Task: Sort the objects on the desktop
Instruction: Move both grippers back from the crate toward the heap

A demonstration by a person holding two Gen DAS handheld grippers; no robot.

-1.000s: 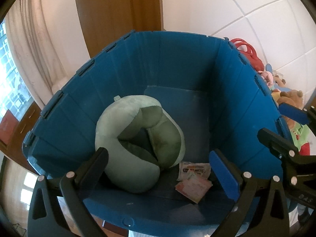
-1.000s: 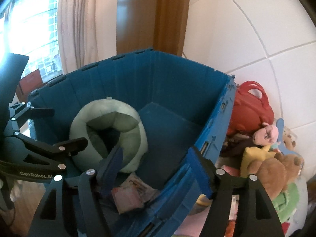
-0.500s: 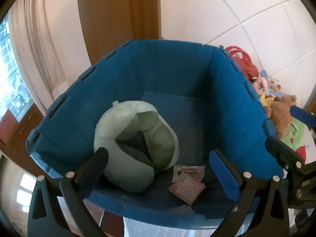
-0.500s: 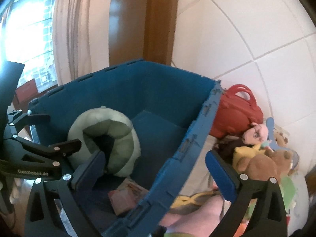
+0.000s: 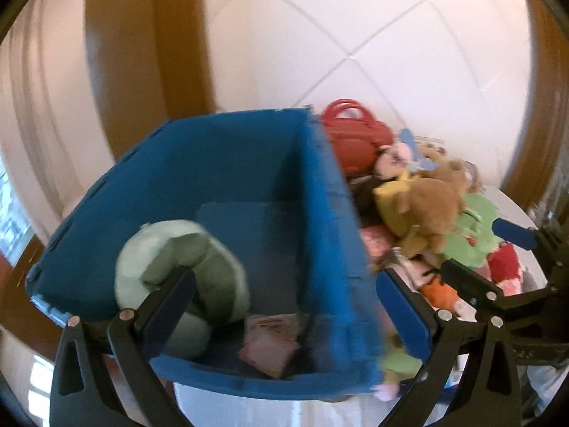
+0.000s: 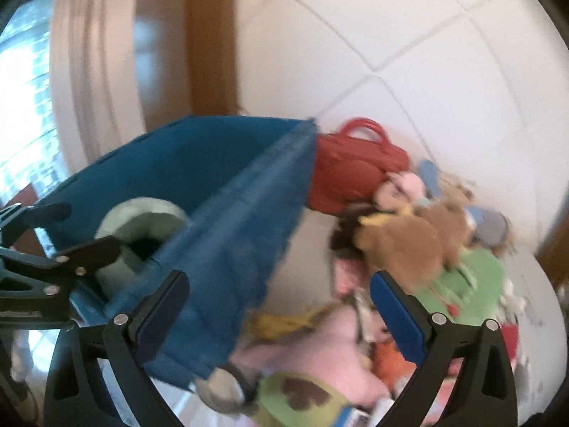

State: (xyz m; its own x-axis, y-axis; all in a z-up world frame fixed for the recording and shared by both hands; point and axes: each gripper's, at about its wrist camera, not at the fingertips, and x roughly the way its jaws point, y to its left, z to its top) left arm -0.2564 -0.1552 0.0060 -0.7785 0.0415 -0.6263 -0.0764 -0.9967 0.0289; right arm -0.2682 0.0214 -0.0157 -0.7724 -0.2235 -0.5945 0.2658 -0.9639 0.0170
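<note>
Blue crate (image 5: 213, 163) on the left, green neck pillow (image 5: 177, 270) and a pink packet (image 5: 270, 345) inside. Plush pile on the table right of it: red bag (image 6: 352, 163), brown bear (image 6: 402, 245). My left gripper (image 5: 284, 306) and right gripper (image 6: 281, 309) both wide apart, nothing held.

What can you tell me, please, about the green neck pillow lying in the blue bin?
The neck pillow is a soft, U-shaped cushion, pale green outside and darker olive on its inner faces, seemingly plush fabric. It lies curled inside the blue bin, at the near left corner against the left wall, resting on the floor. Small pink packets lie beside it; whether they touch is unclear. No gripper holds it. The frames are blurred.
</note>
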